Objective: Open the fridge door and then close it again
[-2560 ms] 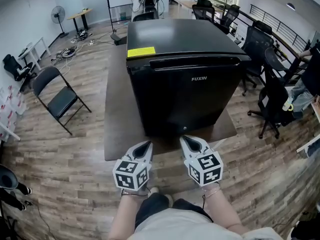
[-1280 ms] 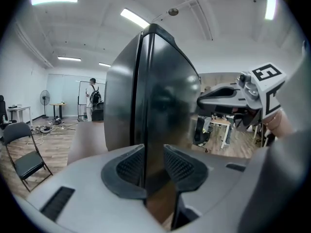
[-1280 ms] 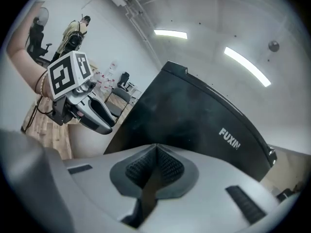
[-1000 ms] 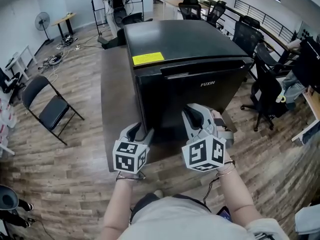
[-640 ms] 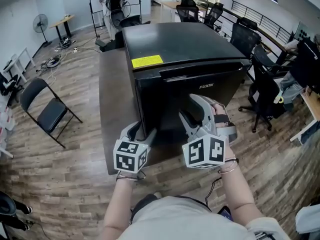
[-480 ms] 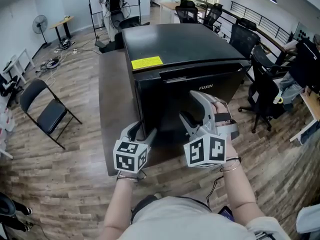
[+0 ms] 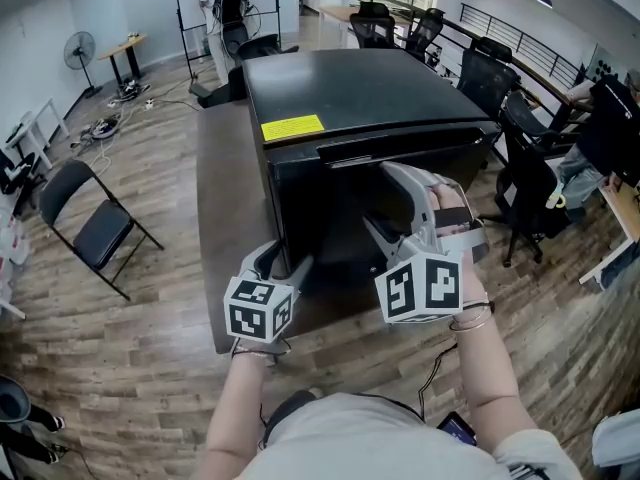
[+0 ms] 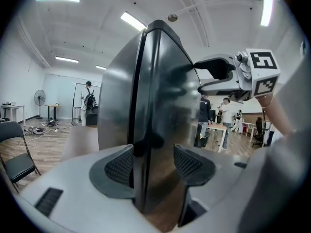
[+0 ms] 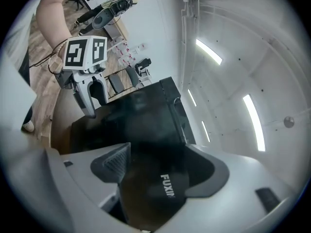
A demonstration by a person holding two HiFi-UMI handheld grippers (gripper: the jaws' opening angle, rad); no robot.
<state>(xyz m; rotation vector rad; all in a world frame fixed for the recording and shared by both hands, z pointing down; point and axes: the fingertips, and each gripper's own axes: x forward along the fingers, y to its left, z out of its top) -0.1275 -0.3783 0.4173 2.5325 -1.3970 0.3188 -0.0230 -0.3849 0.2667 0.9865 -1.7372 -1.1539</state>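
Two open grippers at the front of a shut black fridge

Nearest, the left gripper (image 7: pixel 285 263) sits low at the fridge's front left corner. Its jaws have just been opening and now stand wide. The corner edge rises between the pads, and I see neither pad pressing on it. The right gripper (image 7: pixel 384 200) is higher and rolled onto its side in front of the door (image 7: pixel 325 208). Its jaws have also just been opening and are spread, holding nothing, with the FUXIN lettering (image 9: pixel 169 186) showing between them. The fridge (image 7: pixel 360 88) stands on a low brown table (image 7: pixel 225 198), its door closed and a yellow label (image 7: pixel 291 126) on the top near the front edge. A folding chair (image 7: pixel 95 223) stands to the left, office chairs (image 7: pixel 530 168) to the right, and a person (image 7: pixel 218 8) far behind.
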